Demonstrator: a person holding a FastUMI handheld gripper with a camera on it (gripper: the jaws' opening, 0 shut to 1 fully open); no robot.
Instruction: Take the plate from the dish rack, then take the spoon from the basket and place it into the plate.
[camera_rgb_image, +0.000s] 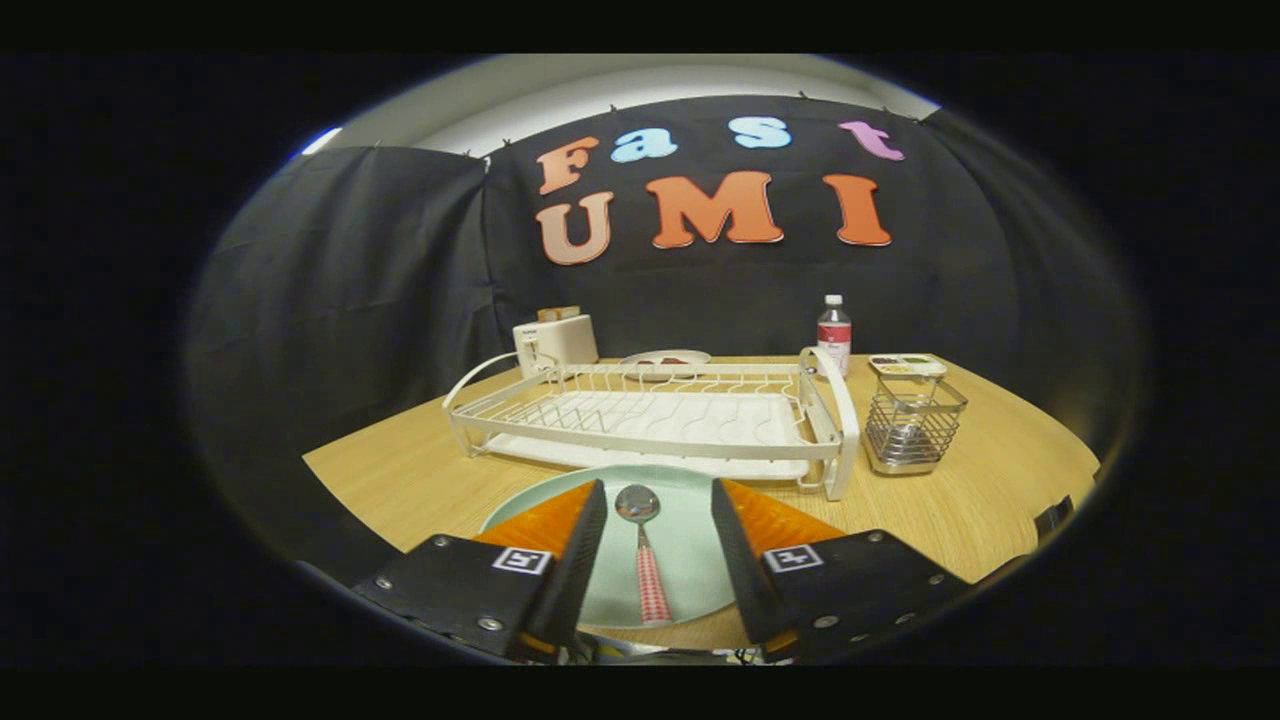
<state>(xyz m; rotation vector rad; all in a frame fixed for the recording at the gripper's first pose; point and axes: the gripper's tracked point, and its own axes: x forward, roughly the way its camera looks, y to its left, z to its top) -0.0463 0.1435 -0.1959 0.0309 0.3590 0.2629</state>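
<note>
— Since the dish rack (650, 415) stands bare, is the plate (690, 560) out?
— Yes — it lies before the rack, spoon (643, 560) on it, between the gripper (650, 520) fingers, jaws released, touching nothing. Wire basket (912, 425) at right looks emptied — task seems done

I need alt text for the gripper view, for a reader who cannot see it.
A spoon with a red checked handle lies on a pale green plate, between the open gripper jaws and untouched by them. Beyond stand an empty white dish rack and a wire basket on a wooden table.
</note>
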